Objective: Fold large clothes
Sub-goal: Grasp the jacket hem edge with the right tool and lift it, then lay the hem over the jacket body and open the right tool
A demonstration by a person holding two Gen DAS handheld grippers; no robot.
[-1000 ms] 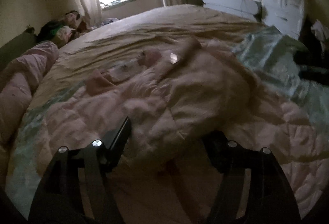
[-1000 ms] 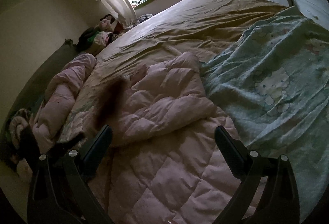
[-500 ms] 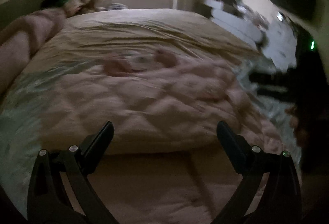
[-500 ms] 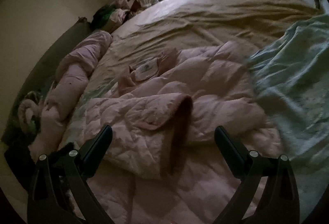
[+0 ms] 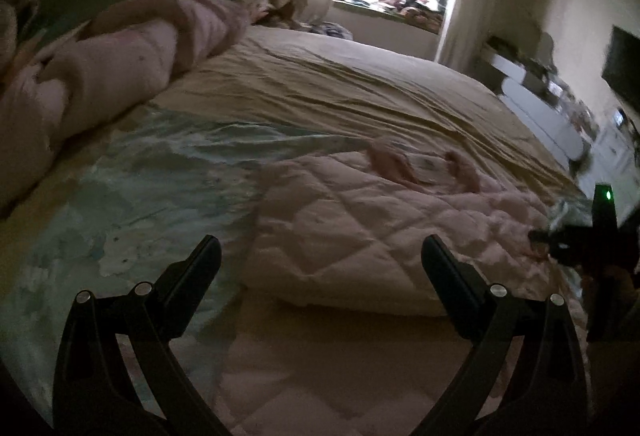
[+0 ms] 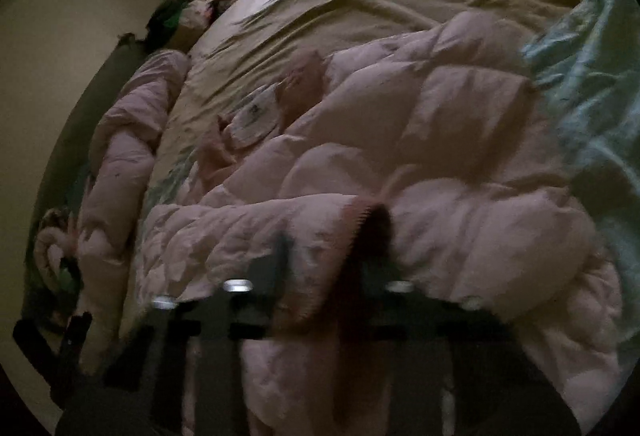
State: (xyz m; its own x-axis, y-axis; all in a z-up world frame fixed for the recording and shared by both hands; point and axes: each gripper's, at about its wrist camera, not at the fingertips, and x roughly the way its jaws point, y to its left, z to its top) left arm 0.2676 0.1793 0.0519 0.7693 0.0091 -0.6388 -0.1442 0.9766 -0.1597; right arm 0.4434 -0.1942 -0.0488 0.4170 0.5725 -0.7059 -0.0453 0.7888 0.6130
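Pink quilted coat is clamped in right gripper jaws; left gripper jaws gape, empty.

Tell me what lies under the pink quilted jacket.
The pink quilted jacket lies on a pale green blanket and a tan bedsheet; where they meet underneath is covered.

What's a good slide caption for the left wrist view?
Open left hand-held gripper hovers over pink quilted jacket on bed.
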